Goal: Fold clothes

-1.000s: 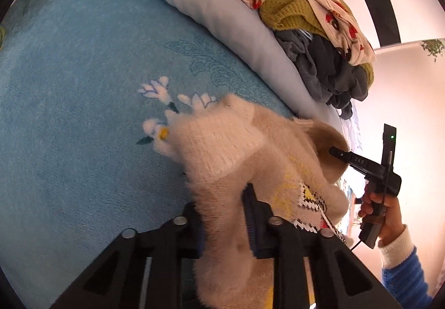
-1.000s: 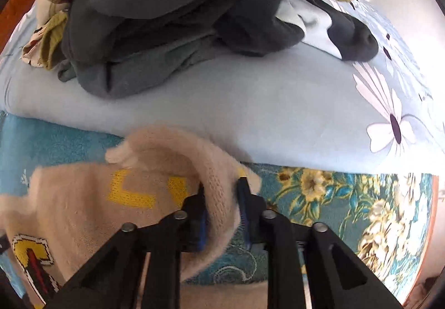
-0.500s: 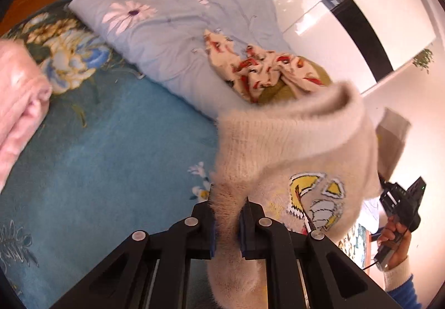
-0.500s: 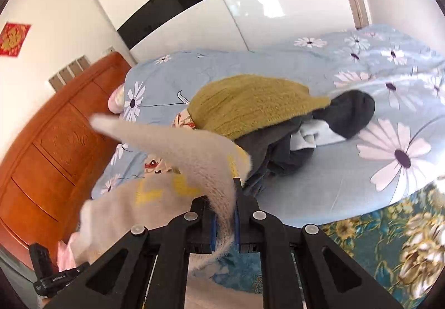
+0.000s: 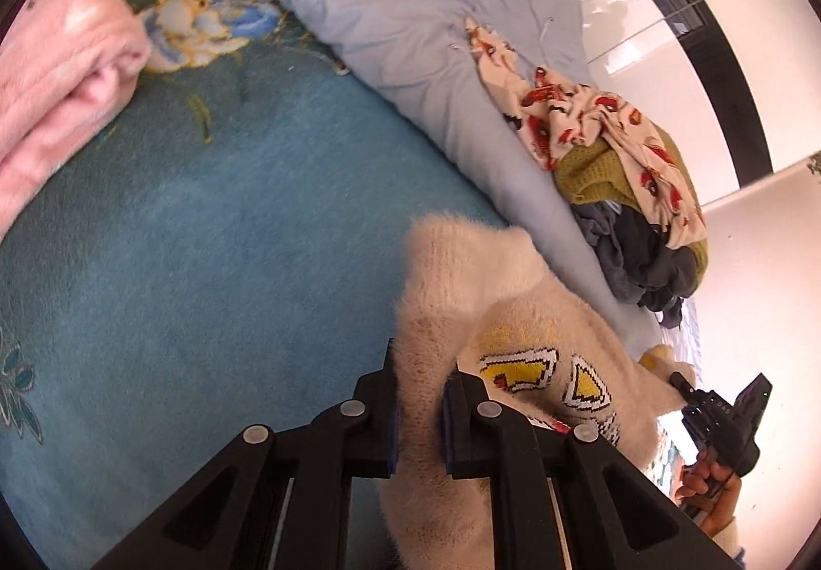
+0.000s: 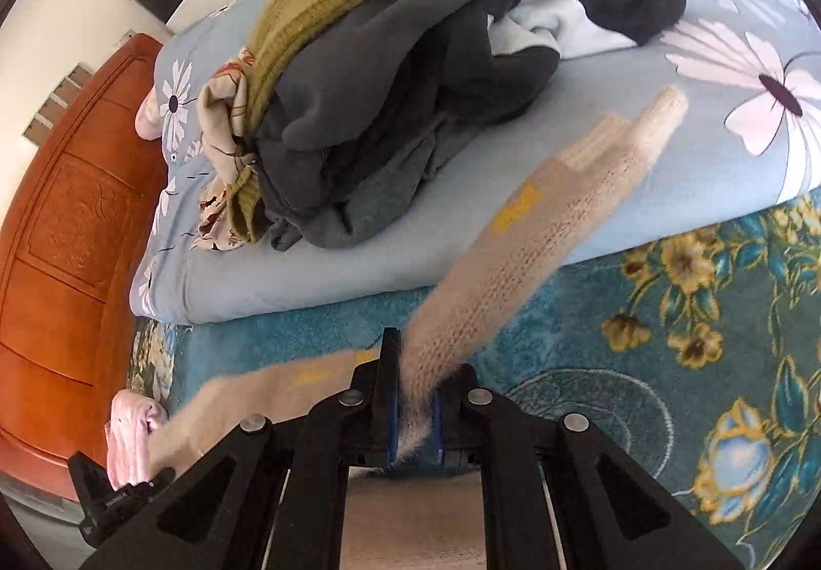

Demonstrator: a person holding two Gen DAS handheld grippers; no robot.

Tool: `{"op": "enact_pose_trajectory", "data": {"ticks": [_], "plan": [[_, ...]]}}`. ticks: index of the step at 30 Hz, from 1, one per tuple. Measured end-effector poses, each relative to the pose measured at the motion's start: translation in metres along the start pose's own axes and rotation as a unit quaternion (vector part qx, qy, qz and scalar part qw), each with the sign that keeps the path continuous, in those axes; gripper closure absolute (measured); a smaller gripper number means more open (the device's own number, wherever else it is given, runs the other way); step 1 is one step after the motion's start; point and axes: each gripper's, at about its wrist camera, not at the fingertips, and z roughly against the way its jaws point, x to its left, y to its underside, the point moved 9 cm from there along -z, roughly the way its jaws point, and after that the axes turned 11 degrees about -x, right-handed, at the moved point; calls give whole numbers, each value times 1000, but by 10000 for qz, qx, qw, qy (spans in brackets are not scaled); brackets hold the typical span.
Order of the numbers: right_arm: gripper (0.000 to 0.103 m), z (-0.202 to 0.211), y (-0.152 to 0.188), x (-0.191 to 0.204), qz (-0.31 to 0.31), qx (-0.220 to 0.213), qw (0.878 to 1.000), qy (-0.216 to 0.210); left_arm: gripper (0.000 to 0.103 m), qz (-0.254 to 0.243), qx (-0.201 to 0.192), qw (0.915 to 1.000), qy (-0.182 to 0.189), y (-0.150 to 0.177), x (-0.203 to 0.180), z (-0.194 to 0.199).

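The left hand-held gripper (image 5: 419,408) and the right hand-held gripper (image 6: 413,408) each pinch the cream sweater (image 5: 462,313), lifted above the blue bed (image 5: 205,236). I judge folding barely started; the clothes pile (image 6: 390,72) near the bed's far edge remains unfolded.

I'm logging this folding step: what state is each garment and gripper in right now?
Cream sweater: unfolded, held up by both grippers.
Left gripper: shut on sweater.
Right gripper: shut on sweater.
Pink garment: folded.
Clothes pile: unfolded heap on quilt.
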Motion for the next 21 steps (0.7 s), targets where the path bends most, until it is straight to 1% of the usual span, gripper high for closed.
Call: {"op": "enact_pose_trajectory", "data": {"ticks": [2, 3, 4, 6, 8, 11, 12, 15, 17, 19, 20, 21], "plan": [[94, 22, -7, -11, -67, -308, 9995, -44, 91, -258, -145, 9994, 170, -4, -20, 6], [94, 38, -11, -18, -173, -537, 9984, -65, 91, -400, -190, 9985, 317, -7, -34, 9], [94, 55, -16, -25, -276, -790, 9965, -88, 91, -570, -192, 9971, 458, -8, -49, 10], [94, 94, -26, -35, -248, -1247, 9919, -27, 91, -944, -147, 9932, 660, -9, -81, 11], [94, 128, -36, -44, -118, -1584, 9872, 166, 91, -1304, -45, 9884, 778, -6, -111, 6], [94, 169, -35, -72, 35, -1945, 9788, 637, 89, -1804, 160, 9797, 858, 6, -154, -10], [94, 178, -30, -86, 34, -1946, 9777, 789, 88, -1941, 266, 9772, 820, 15, -164, -18], [94, 187, -6, -139, -223, -1712, 9764, 1296, 87, -2246, 690, 9701, 616, 48, -182, -49], [94, 185, 20, -178, -530, -1500, 9740, 1612, 87, -2401, 1012, 9641, 513, 73, -187, -69], [94, 176, 51, -213, -937, -1150, 9717, 1841, 87, -2536, 1263, 9586, 295, 91, -186, -85], [94, 169, 66, -227, -1138, -949, 9704, 1908, 85, -2583, 1376, 9560, 199, 99, -184, -91], [94, 165, 80, -237, -1317, -809, 9692, 1916, 84, -2571, 1451, 9553, 157, 104, -182, -92]]}}
